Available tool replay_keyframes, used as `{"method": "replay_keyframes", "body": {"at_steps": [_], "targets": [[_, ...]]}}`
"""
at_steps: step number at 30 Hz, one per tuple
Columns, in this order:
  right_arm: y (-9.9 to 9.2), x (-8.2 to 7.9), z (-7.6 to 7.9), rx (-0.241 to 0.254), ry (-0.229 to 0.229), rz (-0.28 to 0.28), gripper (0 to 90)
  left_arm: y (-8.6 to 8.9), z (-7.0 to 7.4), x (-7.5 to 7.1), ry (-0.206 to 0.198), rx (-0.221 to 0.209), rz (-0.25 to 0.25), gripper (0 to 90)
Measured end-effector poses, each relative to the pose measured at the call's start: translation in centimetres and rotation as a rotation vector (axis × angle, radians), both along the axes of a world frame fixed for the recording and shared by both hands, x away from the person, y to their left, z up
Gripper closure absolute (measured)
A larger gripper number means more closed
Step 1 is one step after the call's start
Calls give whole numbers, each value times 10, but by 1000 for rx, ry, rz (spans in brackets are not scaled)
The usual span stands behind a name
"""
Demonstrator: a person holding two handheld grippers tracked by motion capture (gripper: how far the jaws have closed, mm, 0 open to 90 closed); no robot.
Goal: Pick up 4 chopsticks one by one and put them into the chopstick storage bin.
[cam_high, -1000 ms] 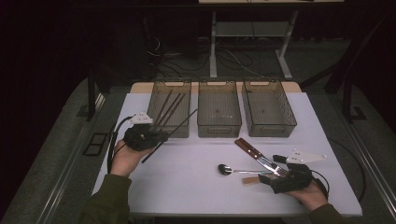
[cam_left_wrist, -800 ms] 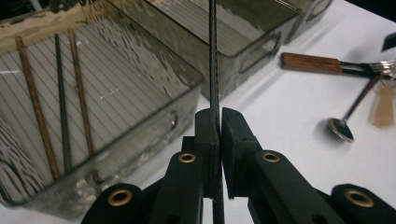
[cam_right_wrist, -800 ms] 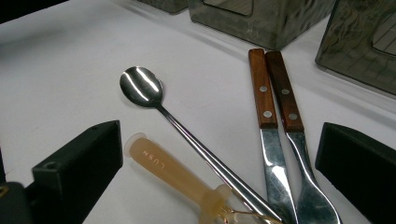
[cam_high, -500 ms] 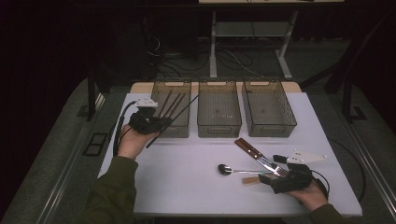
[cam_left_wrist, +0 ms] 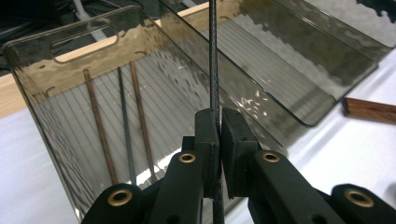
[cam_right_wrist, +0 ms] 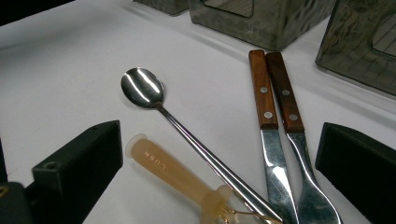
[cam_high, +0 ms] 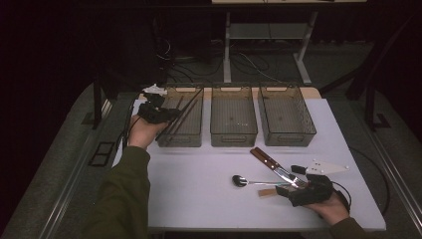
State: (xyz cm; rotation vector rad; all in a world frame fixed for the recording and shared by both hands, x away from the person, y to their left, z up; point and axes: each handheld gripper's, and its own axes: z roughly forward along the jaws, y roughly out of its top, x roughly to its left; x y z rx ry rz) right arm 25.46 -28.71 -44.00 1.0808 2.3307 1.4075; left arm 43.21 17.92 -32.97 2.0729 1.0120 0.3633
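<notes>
My left gripper (cam_high: pixel 160 114) hangs at the near-left corner of the left bin (cam_high: pixel 179 141). It is shut on a thin black chopstick (cam_left_wrist: pixel 214 65) that runs out over that bin. In the left gripper view my left gripper (cam_left_wrist: pixel 219 121) has its pads pressed together on the stick. Two brown chopsticks (cam_left_wrist: pixel 99 126) and a black one (cam_left_wrist: pixel 125 130) lie on the bin's floor. My right gripper (cam_high: pixel 300 186) rests open on the table at the front right. Between its jaws in the right gripper view lie a steel spoon (cam_right_wrist: pixel 142 88), a beige handle (cam_right_wrist: pixel 173 172) and two wooden-handled utensils (cam_right_wrist: pixel 273 88).
Three smoky clear bins stand in a row at the back of the white table (cam_high: pixel 199 199): left, middle (cam_high: pixel 233 139) and right (cam_high: pixel 287 139). The spoon (cam_high: pixel 240 180) and wooden handles (cam_high: pixel 264 157) lie in front of the right bin. A sleeve (cam_high: pixel 122 199) crosses the table's left edge.
My left hand has carried the black chopstick away from the person and a little upward, from beside the left bin's near end to over its near-left corner. The right gripper has stayed put.
</notes>
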Motion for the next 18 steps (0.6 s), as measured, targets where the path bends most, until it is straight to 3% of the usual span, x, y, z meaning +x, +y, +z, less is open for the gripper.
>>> {"method": "replay_keyframes", "body": {"at_steps": [10, 15, 18], "targets": [[0, 0, 0, -2, -2, 1, 5, 0, -5, 34, 0, 56, 57, 857], [-1, -1, 0, 8, -1, 3, 5, 0, -17, 46, 11, 52, 92, 857], [-2, -1, 0, 9, -2, 4, 5, -1, -29, 50, 17, 75, 99, 857]]}}
